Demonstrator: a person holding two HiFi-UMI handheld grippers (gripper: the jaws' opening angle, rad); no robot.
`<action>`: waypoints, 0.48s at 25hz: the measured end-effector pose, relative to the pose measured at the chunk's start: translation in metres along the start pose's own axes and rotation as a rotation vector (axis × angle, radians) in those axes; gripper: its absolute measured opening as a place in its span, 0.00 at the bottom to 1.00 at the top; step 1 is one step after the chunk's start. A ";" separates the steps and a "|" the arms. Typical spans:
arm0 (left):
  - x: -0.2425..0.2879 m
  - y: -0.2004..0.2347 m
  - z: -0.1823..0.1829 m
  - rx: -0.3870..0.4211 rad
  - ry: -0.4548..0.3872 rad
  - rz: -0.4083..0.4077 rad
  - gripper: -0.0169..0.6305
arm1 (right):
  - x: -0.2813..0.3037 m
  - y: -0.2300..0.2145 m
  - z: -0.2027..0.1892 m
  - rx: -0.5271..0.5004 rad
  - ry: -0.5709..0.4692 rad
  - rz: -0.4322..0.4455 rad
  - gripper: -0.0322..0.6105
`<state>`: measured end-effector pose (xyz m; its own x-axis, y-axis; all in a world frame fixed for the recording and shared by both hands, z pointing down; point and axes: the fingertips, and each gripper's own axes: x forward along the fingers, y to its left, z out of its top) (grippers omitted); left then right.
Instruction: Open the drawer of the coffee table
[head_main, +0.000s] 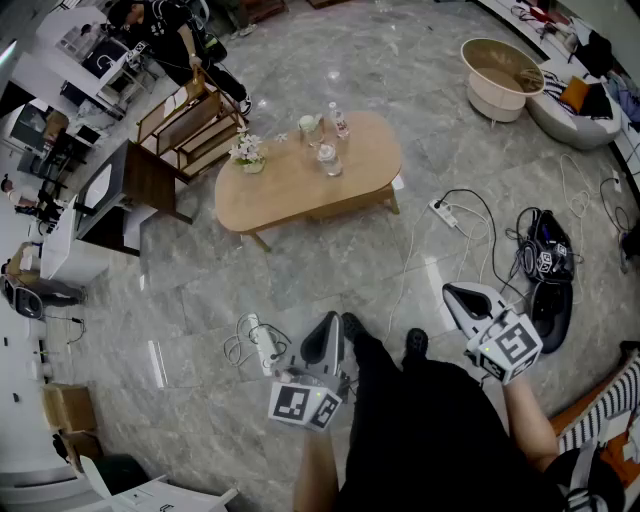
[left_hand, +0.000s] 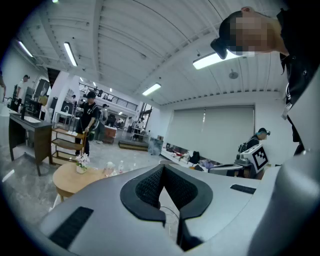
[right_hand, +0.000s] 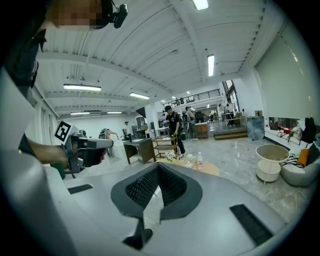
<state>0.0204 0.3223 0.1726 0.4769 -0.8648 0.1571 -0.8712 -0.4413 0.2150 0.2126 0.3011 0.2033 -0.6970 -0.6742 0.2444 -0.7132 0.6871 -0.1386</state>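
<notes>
Floor tiles (head_main: 200, 300) of grey stone fill the head view, and the oval wooden table (head_main: 290, 185) stands far from the person, well apart from both tools. From this steep angle only its top and a thin band below the near edge are seen, so the drawer cannot be made out. The left hand-held gripper (head_main: 332, 320) and the right hand-held gripper (head_main: 450, 291) are low in the picture and both point toward the table. The person's arms are cut off by the lower border.

In the left gripper view the two dark jaws are pressed together at the tip with nothing between them. The grey body of the left hand-held gripper (left_hand: 162, 168) covers most of the table (left_hand: 67, 179). Only its left end shows, with a small pot of flowers (left_hand: 81, 163), and its front is hidden.

In the right gripper view the jaws of the right hand-held gripper (right_hand: 157, 165) also meet and pinch nothing. Behind them only a strip of the table (right_hand: 212, 170) appears, with a bottle (right_hand: 200, 161) on it. The drawer side is again out of sight.
</notes>
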 end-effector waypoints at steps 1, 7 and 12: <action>0.001 -0.001 -0.002 0.003 0.003 0.000 0.05 | 0.001 -0.001 0.000 -0.001 -0.002 -0.001 0.07; 0.004 -0.003 0.001 0.015 0.005 0.007 0.05 | 0.001 -0.006 0.008 -0.010 -0.009 -0.008 0.07; 0.004 -0.005 -0.001 0.027 0.018 0.027 0.05 | -0.001 -0.010 0.008 -0.055 -0.021 -0.001 0.07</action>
<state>0.0267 0.3217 0.1731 0.4553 -0.8719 0.1801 -0.8864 -0.4247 0.1843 0.2197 0.2930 0.1964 -0.6980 -0.6801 0.2243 -0.7092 0.6998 -0.0853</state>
